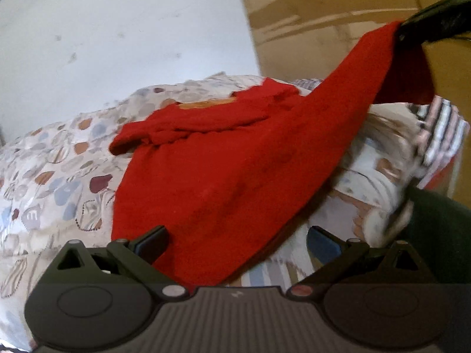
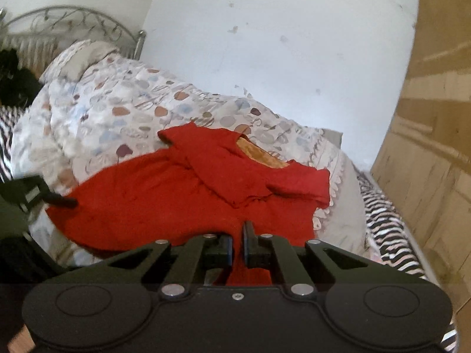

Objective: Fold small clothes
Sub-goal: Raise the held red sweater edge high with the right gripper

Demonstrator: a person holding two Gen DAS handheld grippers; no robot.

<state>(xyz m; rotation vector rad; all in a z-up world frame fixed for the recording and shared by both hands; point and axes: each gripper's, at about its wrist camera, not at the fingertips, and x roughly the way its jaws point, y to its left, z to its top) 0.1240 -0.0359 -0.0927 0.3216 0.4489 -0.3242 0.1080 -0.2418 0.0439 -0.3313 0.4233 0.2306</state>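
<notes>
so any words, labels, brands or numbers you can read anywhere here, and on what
None can be read.
Left tongs: a small pale mark on the ribbed body, too blurred to read.
Patterned bedcover: one printed shape looks like a letter, too blurred to tell.
Red garment: no print or tag shows.
Cardboard boxes: no legible print.

One red garment, two hand-held grippers

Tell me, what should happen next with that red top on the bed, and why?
Probably close the left tool on the near hem: it is open, with the red top between its fingers, while the right tool already pinches the other corner, lifted off the bed.
</notes>
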